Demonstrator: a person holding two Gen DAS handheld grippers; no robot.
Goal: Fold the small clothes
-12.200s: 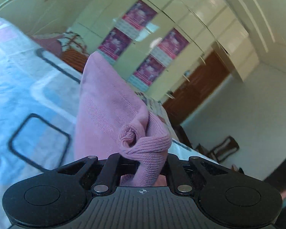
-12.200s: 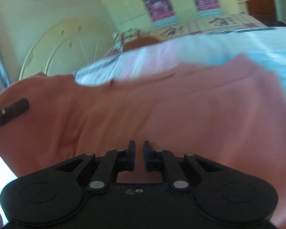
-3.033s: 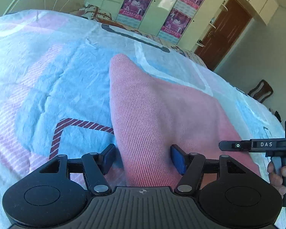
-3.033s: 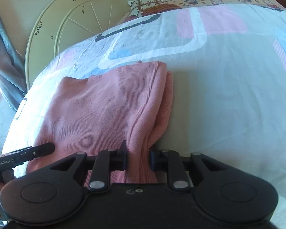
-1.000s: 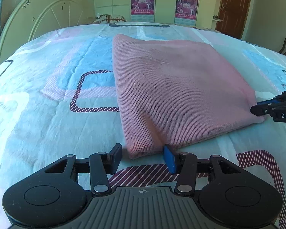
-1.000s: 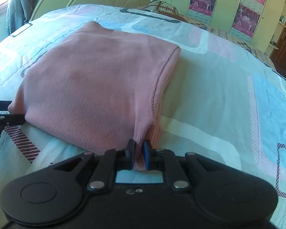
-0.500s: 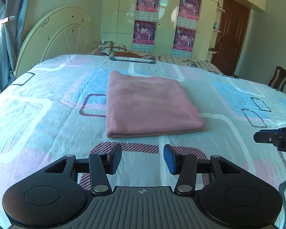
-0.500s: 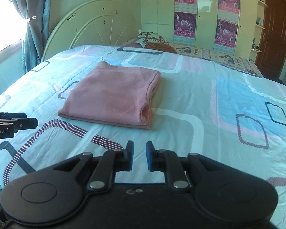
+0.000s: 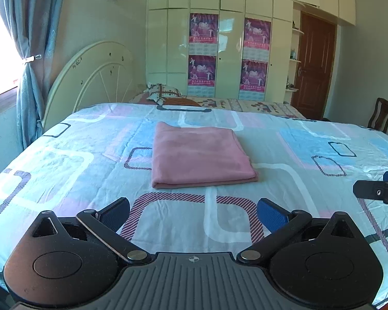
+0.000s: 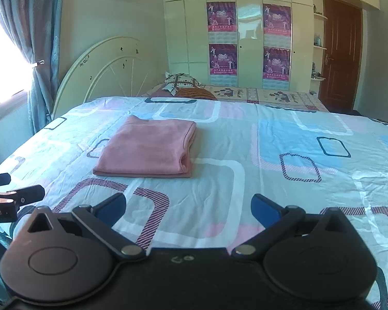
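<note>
The left gripper point(image 9: 192, 213) hangs above the near edge of the bed point(image 9: 64, 170), angled downward toward it. Its jaws have just been opening and now stand wide apart, the blue-padded fingers point(image 9: 270, 215) splayed with nothing between them. The right gripper point(image 10: 187, 209) hangs just beside it on the right, also over the near edge and tilted down; its jaws have likewise just been opening and stand spread wide, empty. Each gripper's fingers show at the side of the other's view, level with one another and apart.

Bedspread point(image 9: 64, 170) lies clear around the folded garment point(image 9: 199, 155).
</note>
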